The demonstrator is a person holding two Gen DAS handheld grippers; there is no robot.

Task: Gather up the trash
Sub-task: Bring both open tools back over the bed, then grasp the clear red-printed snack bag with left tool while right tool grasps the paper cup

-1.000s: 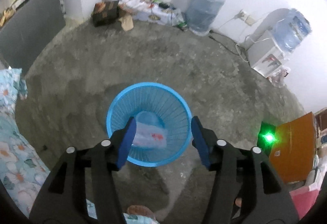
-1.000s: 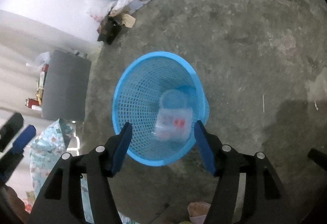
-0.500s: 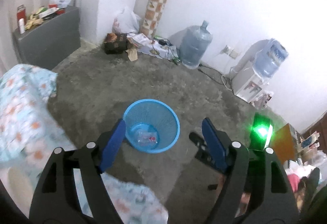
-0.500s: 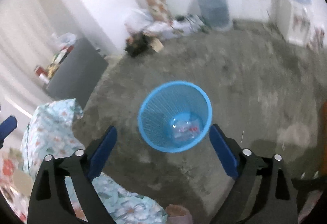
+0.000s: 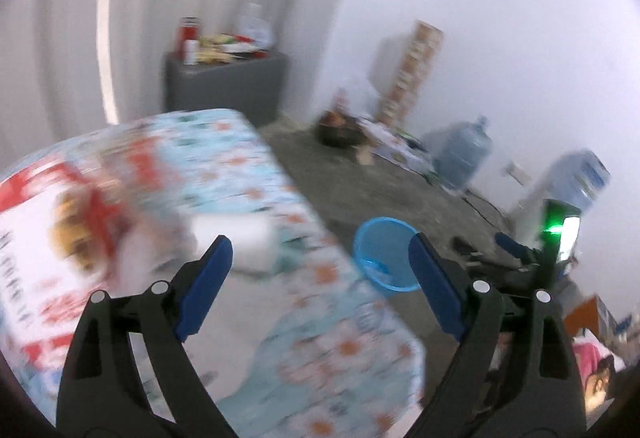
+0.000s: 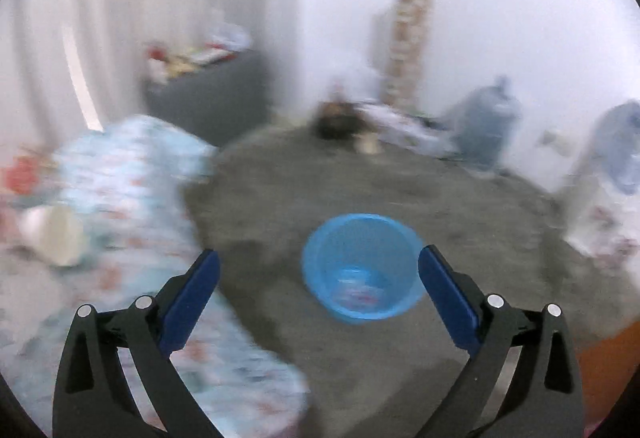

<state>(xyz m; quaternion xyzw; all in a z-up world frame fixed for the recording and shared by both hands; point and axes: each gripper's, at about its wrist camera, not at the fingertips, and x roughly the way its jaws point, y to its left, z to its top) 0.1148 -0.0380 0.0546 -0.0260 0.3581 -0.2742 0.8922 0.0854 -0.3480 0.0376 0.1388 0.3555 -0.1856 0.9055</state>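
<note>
Left wrist view: my left gripper has just been opening, jaws wide with nothing between them, over one floral sheet at left; one blue basket sits right of centre. Right wrist view: my right gripper, also just spread wide and empty, frames that basket, one crumpled wrapper inside. Two water jugs stand at right.
</note>
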